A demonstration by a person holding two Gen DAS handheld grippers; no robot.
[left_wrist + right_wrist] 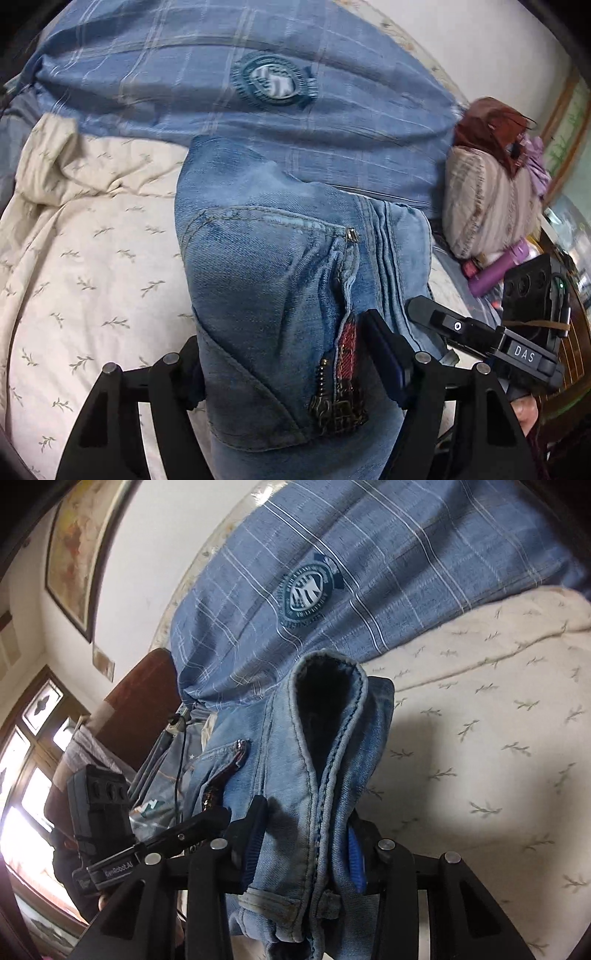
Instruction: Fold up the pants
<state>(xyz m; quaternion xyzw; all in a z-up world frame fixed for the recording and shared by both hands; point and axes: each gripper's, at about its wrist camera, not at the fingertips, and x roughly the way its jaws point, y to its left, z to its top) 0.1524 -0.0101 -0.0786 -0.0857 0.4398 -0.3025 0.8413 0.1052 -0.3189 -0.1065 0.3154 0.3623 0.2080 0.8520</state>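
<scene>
Light blue jeans (258,258) hang bunched between both grippers, lifted off the cream leaf-print bedsheet (92,258). In the left wrist view my left gripper (288,362) is shut on a thick fold near the pocket, where a sequin patch and metal charm (343,391) dangle. One of the right gripper's fingers (436,319) pokes in just right of that fold. In the right wrist view my right gripper (304,845) is shut on the jeans (288,775) at the doubled waistband, its blue pads pressing on both sides. The left gripper's finger (199,821) shows at the left.
A blue plaid cover with a round emblem (258,81) (310,587) lies behind the jeans. A striped beige pillow (487,206) and a purple bottle (498,269) sit at the bed's right end. A framed picture (77,546) and a window (29,757) are on the walls.
</scene>
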